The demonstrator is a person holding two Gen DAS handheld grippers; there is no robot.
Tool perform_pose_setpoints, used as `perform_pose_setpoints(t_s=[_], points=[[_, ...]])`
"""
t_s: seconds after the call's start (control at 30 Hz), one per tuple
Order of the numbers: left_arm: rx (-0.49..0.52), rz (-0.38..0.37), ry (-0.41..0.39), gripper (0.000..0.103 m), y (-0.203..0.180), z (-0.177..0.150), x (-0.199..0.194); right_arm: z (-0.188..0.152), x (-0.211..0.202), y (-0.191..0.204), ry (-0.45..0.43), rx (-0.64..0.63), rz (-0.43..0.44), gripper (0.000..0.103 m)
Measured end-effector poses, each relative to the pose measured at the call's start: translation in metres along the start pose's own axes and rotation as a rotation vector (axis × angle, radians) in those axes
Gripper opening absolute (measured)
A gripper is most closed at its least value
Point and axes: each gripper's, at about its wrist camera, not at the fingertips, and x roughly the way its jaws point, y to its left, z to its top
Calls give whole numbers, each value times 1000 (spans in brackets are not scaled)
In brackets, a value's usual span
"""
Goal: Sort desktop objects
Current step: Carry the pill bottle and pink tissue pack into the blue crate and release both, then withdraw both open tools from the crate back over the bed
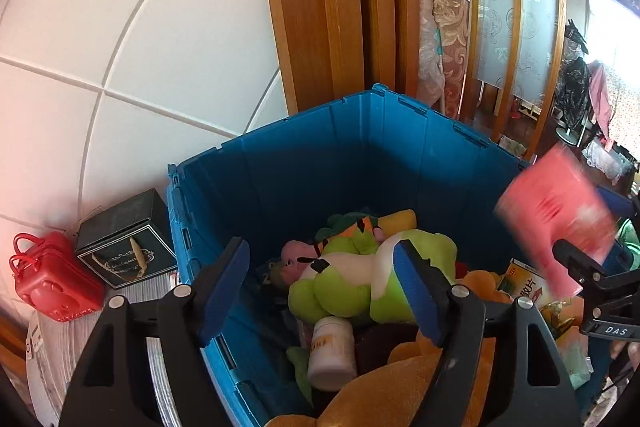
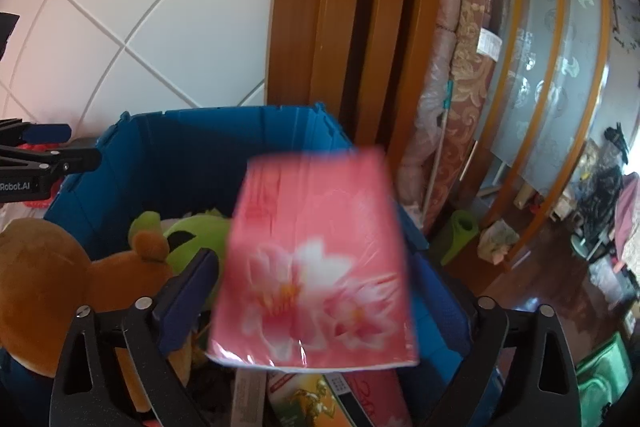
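My left gripper [image 1: 322, 291] hangs released over the blue crate [image 1: 304, 163]; whether my right gripper [image 2: 320, 311] grasps the blurred pink tissue pack [image 2: 316, 267], I cannot tell.

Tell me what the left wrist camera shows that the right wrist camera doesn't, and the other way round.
Only the left wrist view shows the red toy suitcase and dark box outside the bin, plus a white bottle among the toys. Only the right wrist view shows the flower print on the pink pack, blurred in front of the open right gripper, and a green roll on the floor. Both show the blue bin, the green plush, the brown plush, and the empty, open left gripper.
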Motion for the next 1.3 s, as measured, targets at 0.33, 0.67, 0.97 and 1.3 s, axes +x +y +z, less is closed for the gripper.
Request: perform_pose_setpoints(t_s=[0.33, 0.67, 0.97, 1.3], points=[[-11, -11, -30, 74, 10, -11, -20, 9, -25, 11, -43, -38, -39, 103], [-14, 24, -176, 81, 31, -55, -85, 9, -77, 32, -70, -1, -21, 103], [-95, 79, -297, 81, 86, -116, -139, 4, -143, 95, -152, 0, 67, 103], [-170, 200, -150, 81, 194, -195, -141, 5, -170, 211, -234, -56, 190, 103]])
